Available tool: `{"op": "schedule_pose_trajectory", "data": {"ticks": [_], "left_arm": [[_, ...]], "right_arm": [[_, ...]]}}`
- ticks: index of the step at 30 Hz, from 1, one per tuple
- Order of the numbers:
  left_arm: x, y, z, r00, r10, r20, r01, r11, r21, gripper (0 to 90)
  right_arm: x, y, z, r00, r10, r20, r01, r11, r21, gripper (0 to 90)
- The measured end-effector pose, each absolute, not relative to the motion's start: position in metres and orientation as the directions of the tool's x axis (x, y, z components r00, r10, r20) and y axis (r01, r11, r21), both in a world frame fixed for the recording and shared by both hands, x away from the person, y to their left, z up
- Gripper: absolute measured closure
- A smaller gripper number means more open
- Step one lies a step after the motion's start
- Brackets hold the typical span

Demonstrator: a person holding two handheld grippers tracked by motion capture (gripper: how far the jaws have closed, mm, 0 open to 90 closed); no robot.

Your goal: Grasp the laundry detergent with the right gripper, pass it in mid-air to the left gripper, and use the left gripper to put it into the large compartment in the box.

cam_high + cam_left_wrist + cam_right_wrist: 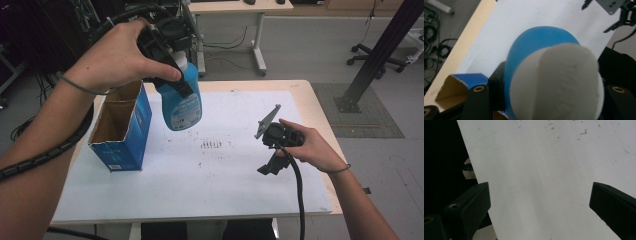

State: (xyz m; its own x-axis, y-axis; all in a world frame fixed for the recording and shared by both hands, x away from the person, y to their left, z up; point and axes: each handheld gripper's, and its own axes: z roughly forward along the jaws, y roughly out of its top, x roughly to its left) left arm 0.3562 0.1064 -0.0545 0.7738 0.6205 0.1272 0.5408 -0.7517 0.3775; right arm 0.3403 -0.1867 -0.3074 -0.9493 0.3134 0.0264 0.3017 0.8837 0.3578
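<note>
- My left jaws are clamped on the blue bottle point(182, 102), gripping it near the neck just under its white cap point(556, 82); in the left gripper view the cap sits large between my two black jaws, with the blue body bulging beyond it.
- My left gripper point(167, 42) holds the bottle in the air at upper centre-left of the high view, clear of the table point(310, 100) and hanging base-down with a slight tilt.
- The open blue box point(122, 127) stands at left of centre in the high view, its flaps up and its brown inside showing nothing I can make out. The bottle hangs just to the right of its open top, not inside it.
- My right jaws stand wide apart with nothing between them; in the right gripper view there is just the white sheet point(549, 175) beyond them.
- My right gripper point(272, 150) rests low over the sheet at right of centre in the high view, well apart from both bottle and box.
- As I judge it, the grasp and the lift are done: the bottle is up and securely held.
- Whether the bottle is meant to go into the box or onto the sheet I cannot tell from this; either way the setting down and the release are left to do.
- My right side has no part in the work yet.
</note>
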Motion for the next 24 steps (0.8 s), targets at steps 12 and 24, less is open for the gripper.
{"op": "schedule_pose_trajectory", "data": {"ticks": [12, 24], "left_arm": [[0.375, 0.153, -0.041, 0.603, 0.793, 0.084, 0.706, -0.58, 0.406, 37.8], [0.405, 0.234, -0.057, 0.265, 0.964, 0.018, 0.89, -0.252, 0.381, 37.8]], "right_arm": [[0.338, -0.187, -0.307, -0.95, 0.312, 0.031, 0.3, 0.879, 0.37, 3.7], [0.339, -0.187, -0.31, -0.949, 0.315, 0.029, 0.303, 0.88, 0.367, 3.9]]}}
